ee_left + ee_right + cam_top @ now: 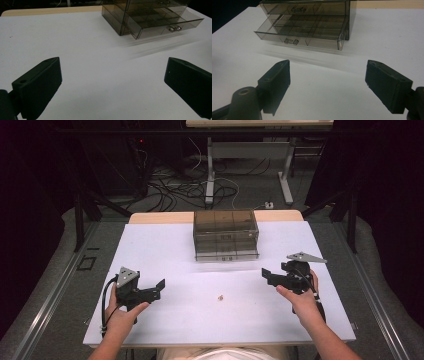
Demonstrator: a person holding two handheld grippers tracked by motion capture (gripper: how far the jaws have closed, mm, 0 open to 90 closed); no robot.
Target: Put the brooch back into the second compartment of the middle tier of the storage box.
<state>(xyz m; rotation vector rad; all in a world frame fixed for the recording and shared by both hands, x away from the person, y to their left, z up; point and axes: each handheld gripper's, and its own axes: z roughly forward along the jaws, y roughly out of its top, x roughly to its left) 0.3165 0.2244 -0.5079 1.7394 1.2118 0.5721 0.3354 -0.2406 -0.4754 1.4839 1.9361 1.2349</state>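
A smoky clear drawer box (226, 234) stands at the back middle of the white table (165, 245). Its lower drawer (312, 33) is pulled out a little, with a small handle (291, 41) on its front; the box also appears at the upper right of the left gripper view (150, 15). A tiny pale object (220, 296) lies on the table between the hands. My left gripper (158, 290) (112, 67) hovers at the front left, open and empty. My right gripper (268, 276) (327, 68) is at the right, open, nothing between its fingers, facing the box.
Beyond the table's far edge stand a desk frame (212, 165) and tangled cables (180, 187) on the floor. Dark metal rails (80, 220) flank the table on both sides. Bare white surface lies between the grippers and the box.
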